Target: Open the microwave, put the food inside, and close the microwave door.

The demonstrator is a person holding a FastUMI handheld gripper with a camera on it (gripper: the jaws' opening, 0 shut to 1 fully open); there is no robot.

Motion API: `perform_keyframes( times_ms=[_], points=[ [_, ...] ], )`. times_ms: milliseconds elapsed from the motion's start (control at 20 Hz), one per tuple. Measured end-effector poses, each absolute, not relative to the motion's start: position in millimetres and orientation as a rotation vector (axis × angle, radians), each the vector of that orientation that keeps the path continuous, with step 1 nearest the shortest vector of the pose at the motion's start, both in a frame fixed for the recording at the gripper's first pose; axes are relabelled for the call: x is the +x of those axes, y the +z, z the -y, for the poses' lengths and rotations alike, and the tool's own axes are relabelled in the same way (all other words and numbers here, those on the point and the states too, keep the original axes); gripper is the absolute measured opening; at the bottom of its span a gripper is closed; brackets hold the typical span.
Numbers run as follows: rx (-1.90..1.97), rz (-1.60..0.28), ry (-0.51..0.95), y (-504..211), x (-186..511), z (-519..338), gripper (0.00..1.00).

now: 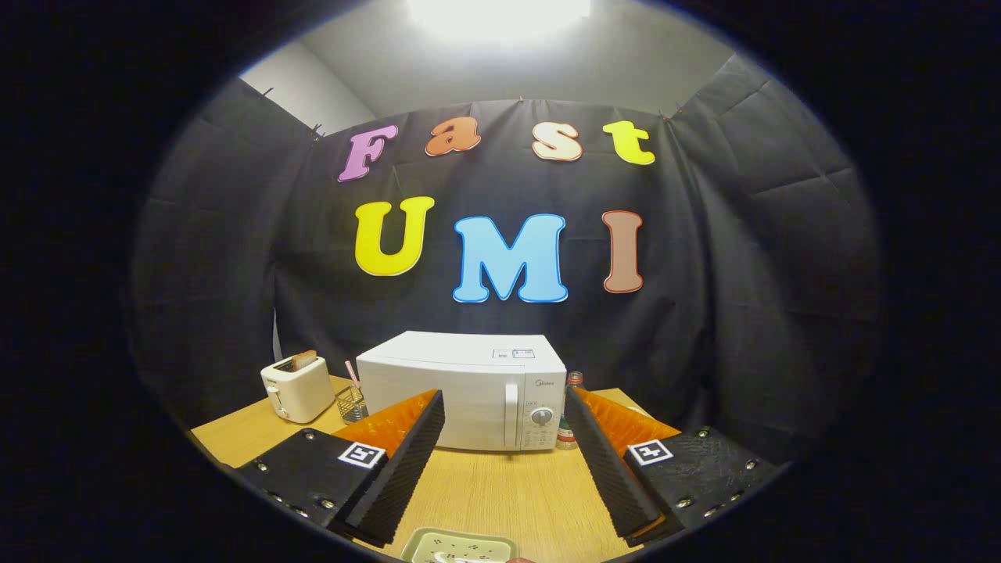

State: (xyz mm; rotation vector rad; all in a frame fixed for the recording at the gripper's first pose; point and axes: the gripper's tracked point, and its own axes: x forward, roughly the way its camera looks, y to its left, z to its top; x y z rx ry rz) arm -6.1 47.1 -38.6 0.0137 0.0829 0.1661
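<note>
A white microwave (468, 389) stands on the wooden table (500, 489) beyond my fingers, its door shut, with a vertical handle (511, 414) and a round knob (541, 417) on its right side. My gripper (504, 410) is open, fingers spread wide with nothing between them, well short of the microwave. A pale green plate (457, 546) with food on it lies on the table close below, between the fingers' bases; only its far part shows.
A white toaster (296, 387) with a slice of bread stands left of the microwave. A small wire basket (352, 403) with a pink stick sits between them. A bottle (572, 414) stands right of the microwave, partly behind my right finger.
</note>
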Motion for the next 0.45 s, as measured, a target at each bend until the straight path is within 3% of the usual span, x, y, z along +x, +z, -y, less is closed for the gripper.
perform_keyframes(
  times_ms=[450],
  points=[
    [0.004,-0.072,0.198,-39.4,-4.7,-47.5,0.97]
  ],
)
